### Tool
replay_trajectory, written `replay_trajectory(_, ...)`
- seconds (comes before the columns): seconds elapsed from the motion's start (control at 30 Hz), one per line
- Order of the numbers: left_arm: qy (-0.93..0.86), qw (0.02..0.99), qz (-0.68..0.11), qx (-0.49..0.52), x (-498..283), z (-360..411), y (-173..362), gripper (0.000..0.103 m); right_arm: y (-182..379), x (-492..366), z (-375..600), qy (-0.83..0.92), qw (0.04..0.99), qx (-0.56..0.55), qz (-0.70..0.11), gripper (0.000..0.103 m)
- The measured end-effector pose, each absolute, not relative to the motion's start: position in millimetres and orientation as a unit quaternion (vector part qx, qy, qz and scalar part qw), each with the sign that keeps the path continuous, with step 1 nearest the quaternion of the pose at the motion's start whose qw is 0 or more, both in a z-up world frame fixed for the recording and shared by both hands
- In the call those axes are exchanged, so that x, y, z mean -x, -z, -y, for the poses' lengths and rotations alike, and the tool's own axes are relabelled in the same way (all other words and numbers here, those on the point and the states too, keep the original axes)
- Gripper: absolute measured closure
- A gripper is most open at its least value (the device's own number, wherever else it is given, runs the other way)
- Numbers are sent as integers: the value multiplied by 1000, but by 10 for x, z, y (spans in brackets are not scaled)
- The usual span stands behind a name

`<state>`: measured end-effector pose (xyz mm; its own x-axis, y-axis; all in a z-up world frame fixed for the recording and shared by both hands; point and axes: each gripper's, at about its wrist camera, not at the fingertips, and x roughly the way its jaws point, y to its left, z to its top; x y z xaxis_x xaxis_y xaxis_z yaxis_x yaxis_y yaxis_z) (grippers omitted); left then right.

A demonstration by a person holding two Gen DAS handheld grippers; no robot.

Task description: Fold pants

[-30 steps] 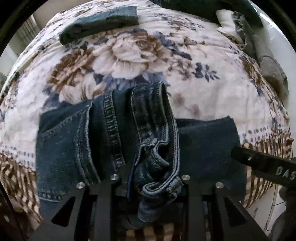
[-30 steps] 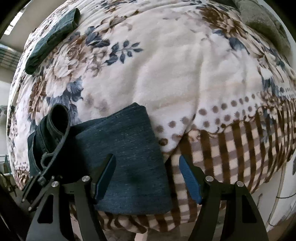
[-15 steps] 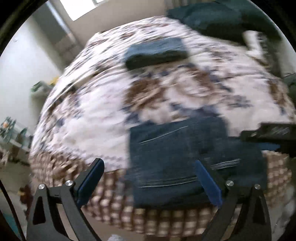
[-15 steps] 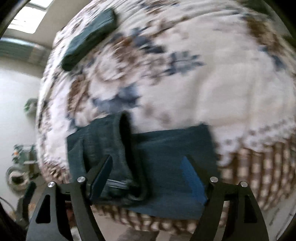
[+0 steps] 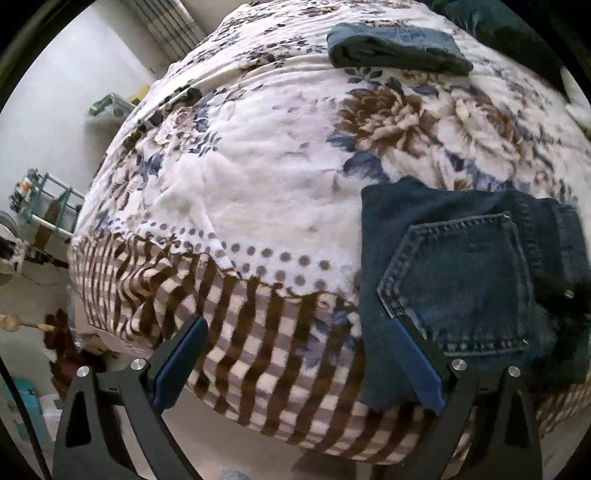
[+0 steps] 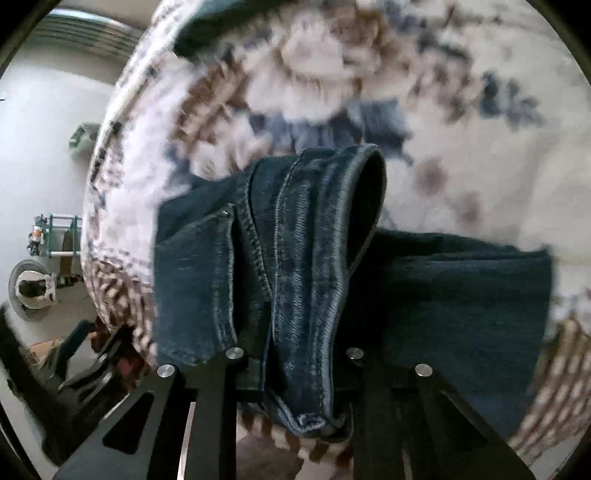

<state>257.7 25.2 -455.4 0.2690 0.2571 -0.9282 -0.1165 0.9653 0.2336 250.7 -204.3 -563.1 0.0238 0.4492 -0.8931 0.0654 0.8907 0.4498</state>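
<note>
Dark blue jeans (image 5: 461,266) lie partly folded near the front edge of the flowered bed blanket (image 5: 258,166), back pocket up. My left gripper (image 5: 295,325) stands open over the checked border just left of them, with nothing between its fingers; its right finger overlaps the jeans' left edge. In the right wrist view the jeans (image 6: 314,240) show a raised waistband fold. My right gripper (image 6: 295,354) is closing on that fold, with the denim pinched between its jaws and bunched in front of them.
Another folded pair of jeans (image 5: 399,48) lies at the back of the bed. Dark clothes (image 5: 517,29) are piled at the far right. Beyond the bed's left side stand a green basket (image 5: 110,107) and a rack (image 5: 40,206).
My left gripper let go of the waistband fold, opened wide and swung left. My right gripper moved left from the folded leg part onto the waistband fold and narrowed on it.
</note>
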Motion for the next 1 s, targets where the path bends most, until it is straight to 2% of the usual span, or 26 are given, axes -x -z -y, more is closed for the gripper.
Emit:
replay_trajectory(0.2, -73, 803, -592, 8, -2759, -223, 4370, 3, 4924, -2268, 2927, -80, 719, -213, -657, 82)
replay_trajectory(0.3, -39, 801, -596, 36, -2927, -82, 4383, 3, 4964, -2105, 3423, -36, 707, -222, -671, 82)
replay_trajectory(0.4, -5, 792, -607, 59, -3118, 98, 4482, 3, 5313, -1954, 3892, -6, 674, -235, -700, 80)
replay_trajectory(0.47, 12, 790, -609, 65, -3247, 232, 4591, 3, 5678, -1868, 4094, -9, 637, -267, -723, 66)
replay_trajectory(0.5, 20, 786, -614, 67, -3320, 292, 4675, 3, 5776, -1839, 4149, 5, 629, -275, -727, 51)
replay_trajectory(0.63, 42, 742, -659, 115, -3647, 400, 5148, 3, 5854, -1735, 4291, 28, 638, -330, -695, 41)
replay_trajectory(0.77, 58, 688, -696, 199, -3884, 419, 5633, 3, 5922, -1640, 4382, 39, 641, -385, -663, 39)
replay_trajectory(0.8, 61, 689, -691, 210, -3914, 425, 5669, 10, 5984, -1630, 4382, 40, 637, -398, -659, 39)
replay_trajectory(0.83, 66, 694, -684, 213, -3928, 437, 5662, 33, 6022, -1630, 4391, 38, 636, -402, -658, 40)
replay_trajectory(0.87, 83, 700, -676, 213, -3947, 470, 5629, 49, 6043, -1639, 4384, 37, 639, -397, -658, 44)
replay_trajectory(0.9, 91, 706, -675, 196, -3975, 518, 5585, 62, 6036, -1648, 4394, 35, 647, -385, -658, 60)
replay_trajectory(0.93, 95, 712, -671, 185, -3996, 539, 5547, 70, 6022, -1646, 4343, 38, 652, -366, -663, 78)
replay_trajectory(1.0, 93, 721, -670, 154, -4061, 555, 5523, 76, 6026, -1672, 4384, 60, 660, -339, -667, 78)
